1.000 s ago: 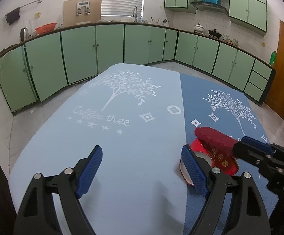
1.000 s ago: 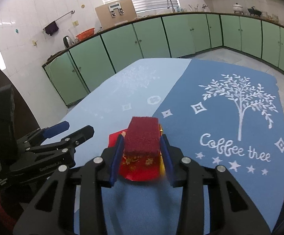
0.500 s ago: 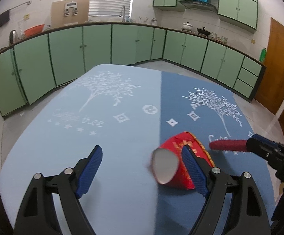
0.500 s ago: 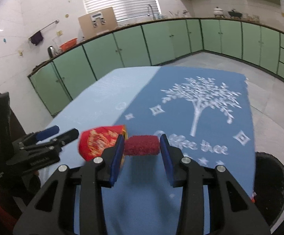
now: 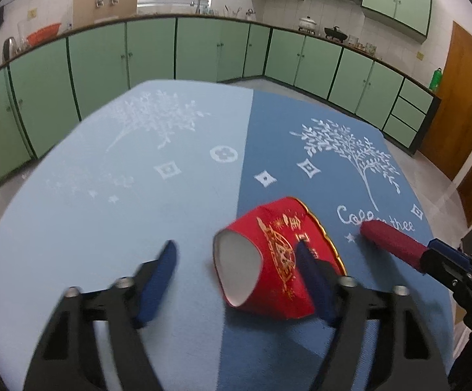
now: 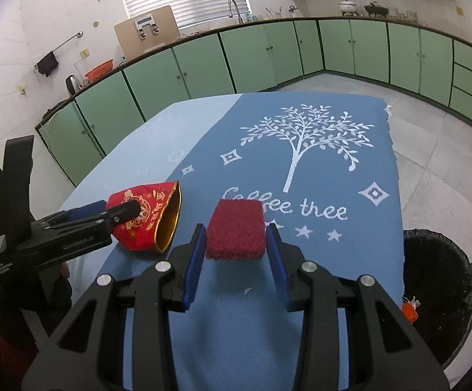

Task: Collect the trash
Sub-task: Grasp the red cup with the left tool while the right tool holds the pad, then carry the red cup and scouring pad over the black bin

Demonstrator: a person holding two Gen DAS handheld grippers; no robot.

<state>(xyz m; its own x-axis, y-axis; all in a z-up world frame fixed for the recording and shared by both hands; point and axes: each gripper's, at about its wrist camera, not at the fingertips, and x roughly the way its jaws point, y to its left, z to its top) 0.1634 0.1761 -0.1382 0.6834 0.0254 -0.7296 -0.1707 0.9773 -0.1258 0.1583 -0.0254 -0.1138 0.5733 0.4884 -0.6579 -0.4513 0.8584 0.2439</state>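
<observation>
A red paper cup (image 5: 268, 254) with gold print lies on its side on the blue tablecloth (image 5: 138, 195), its white base facing my left wrist camera. My left gripper (image 5: 236, 247) straddles it and its jaws are closing. The right finger (image 5: 310, 270) lies against the cup's side, while the left finger (image 5: 161, 273) is still clear of it. In the right wrist view the cup (image 6: 151, 208) shows its gold-lined mouth. My right gripper (image 6: 235, 231) is shut on a dark red scouring pad (image 6: 236, 228), held just above the cloth to the right of the cup.
A black-lined trash bin (image 6: 437, 293) stands on the floor by the table's right edge, with an orange scrap (image 6: 410, 309) inside. Green cabinets (image 5: 151, 52) line the walls beyond the table. A wooden door (image 5: 464, 97) is at the far right.
The cup went from upright under the pad to lying on its side. My left gripper slid over it and narrowed its jaws. The right gripper carried the pad off to the right.
</observation>
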